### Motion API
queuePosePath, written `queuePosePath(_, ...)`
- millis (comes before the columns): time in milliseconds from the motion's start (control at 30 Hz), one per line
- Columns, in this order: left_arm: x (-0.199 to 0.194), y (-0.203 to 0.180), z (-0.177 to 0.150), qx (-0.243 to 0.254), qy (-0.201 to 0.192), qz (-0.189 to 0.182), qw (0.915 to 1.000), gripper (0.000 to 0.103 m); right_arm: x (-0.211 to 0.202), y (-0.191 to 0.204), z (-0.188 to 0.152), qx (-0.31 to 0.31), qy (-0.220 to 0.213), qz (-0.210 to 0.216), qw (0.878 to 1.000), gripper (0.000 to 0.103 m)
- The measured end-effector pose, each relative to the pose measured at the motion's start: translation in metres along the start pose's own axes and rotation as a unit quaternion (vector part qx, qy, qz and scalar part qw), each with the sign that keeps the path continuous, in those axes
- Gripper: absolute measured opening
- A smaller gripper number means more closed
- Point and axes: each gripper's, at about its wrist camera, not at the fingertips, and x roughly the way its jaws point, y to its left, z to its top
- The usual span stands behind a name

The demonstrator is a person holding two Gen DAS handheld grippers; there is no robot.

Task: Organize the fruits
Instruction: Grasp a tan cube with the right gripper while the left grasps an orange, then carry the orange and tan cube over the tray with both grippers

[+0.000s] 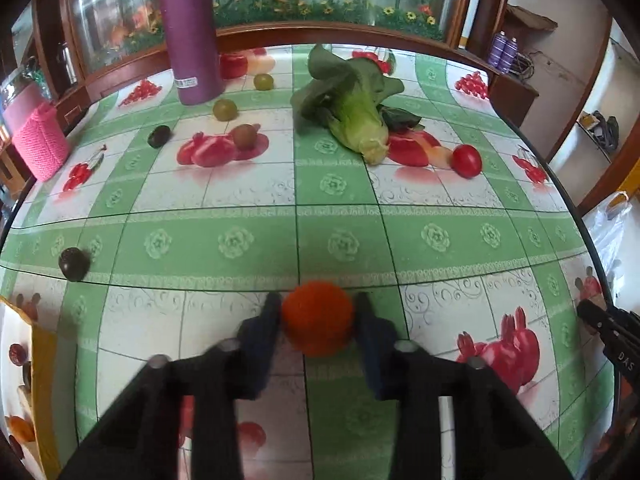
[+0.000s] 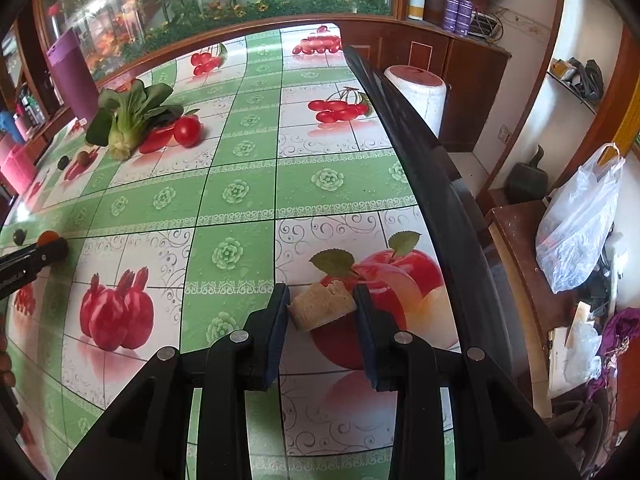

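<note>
My left gripper is shut on a round orange fruit low over the tablecloth, with a pad against each side. The same gripper and orange fruit show at the left edge of the right wrist view. My right gripper is shut on a tan, rough-cut chunk near the table's right edge. Loose on the table lie a red tomato, two green round fruits, a brown one and two dark ones.
A bok choy lies mid-table beside the tomato. A tall purple bottle stands at the back, a pink knitted holder at the left. The table's dark rim runs just right of my right gripper, and beyond it hangs a plastic bag.
</note>
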Motion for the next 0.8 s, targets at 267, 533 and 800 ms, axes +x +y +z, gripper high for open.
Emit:
queuePosePath(267,-0.023,0.009,-0.030,-0.008,0.009,-0.040,0.9991,0.038,-0.015,-0.004,-0.008,0.022,-0.008,0.018,1.000,0.031)
queuePosePath(533,-0.067,0.017,-0.073,-0.017,0.003,-0.098,0.9950,0.038,-0.044,0.013,-0.024,0.008,-0.026,0.040,0.999,0.031)
queuePosePath(800,-0.112,0.029,-0.113,-0.009,-0.017,-0.097,0.9951,0.038,-0.077,0.052,-0.053,-0.036,-0.042,0.092,0.994,0.032)
